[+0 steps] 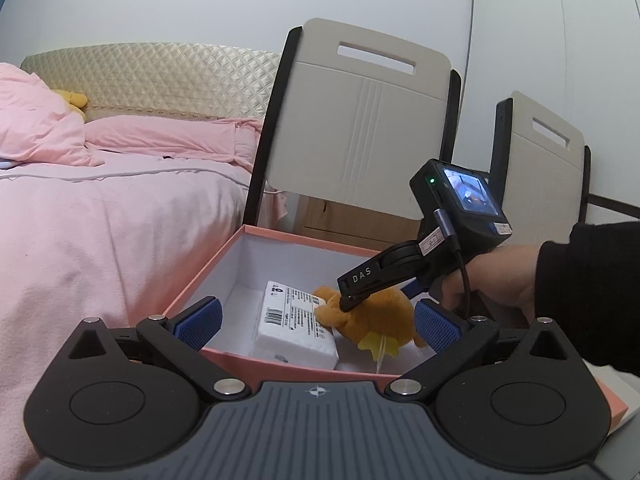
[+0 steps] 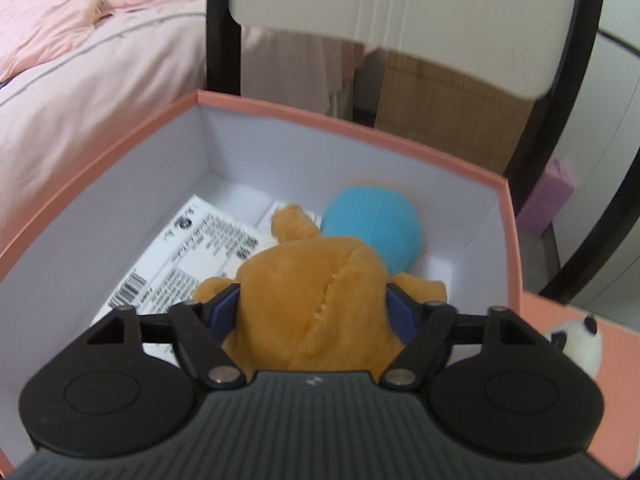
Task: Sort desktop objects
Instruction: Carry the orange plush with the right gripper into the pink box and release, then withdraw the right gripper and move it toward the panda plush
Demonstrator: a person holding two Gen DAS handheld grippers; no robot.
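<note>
Right tool [image 2: 314, 312] pinches orange plush [image 2: 316, 300] beside tissue pack [image 2: 192, 252]; left tool [image 1: 318, 322] spread.

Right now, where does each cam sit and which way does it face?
Left wrist: on the left gripper, open, low at the box's near rim, facing the chair and bed; the right gripper and right hand show.
Right wrist: on the right gripper, above the box, looking down in; its fingers clamp the orange plush toy.
Shared: box, toy, white packet, chair, bed.
</note>
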